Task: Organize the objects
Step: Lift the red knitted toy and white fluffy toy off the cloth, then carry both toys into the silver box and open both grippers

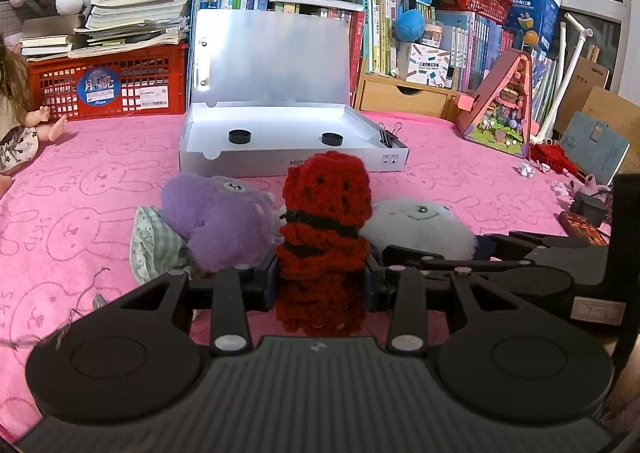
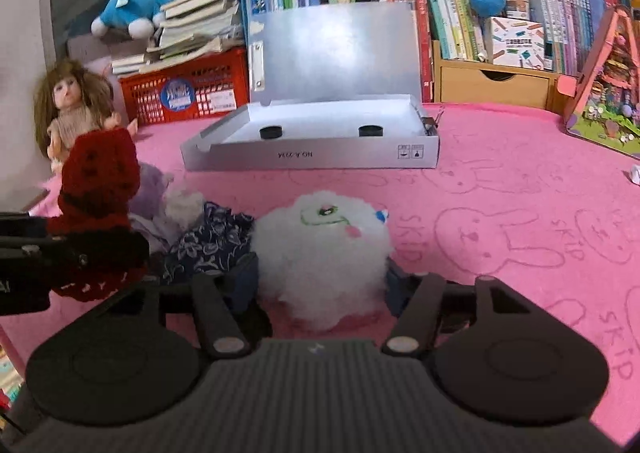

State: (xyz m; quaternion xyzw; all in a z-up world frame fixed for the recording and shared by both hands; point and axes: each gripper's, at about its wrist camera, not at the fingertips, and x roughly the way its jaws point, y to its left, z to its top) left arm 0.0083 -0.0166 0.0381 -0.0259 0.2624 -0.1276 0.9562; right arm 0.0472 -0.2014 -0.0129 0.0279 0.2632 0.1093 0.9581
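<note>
My left gripper (image 1: 322, 285) is shut on a red crocheted toy (image 1: 324, 229) and holds it upright above the pink cloth. The toy also shows at the left of the right wrist view (image 2: 100, 189). My right gripper (image 2: 320, 289) has a white fluffy plush toy (image 2: 320, 253) between its fingers, and both pads are against the fur. The plush rests on the cloth. A purple plush toy (image 1: 216, 221) lies just left of the red toy. Beyond them the white box (image 1: 292, 163) stands with its lid up and two black discs (image 1: 239, 136) inside.
Binder clips (image 1: 388, 135) sit in the box's right corner. Green checked cloth (image 1: 154, 241) and blue floral cloth (image 2: 212, 241) lie beside the plush toys. A doll (image 2: 72, 105) sits far left. A red crate (image 1: 108, 87), books, a wooden drawer and a pink playhouse (image 1: 504, 105) line the back.
</note>
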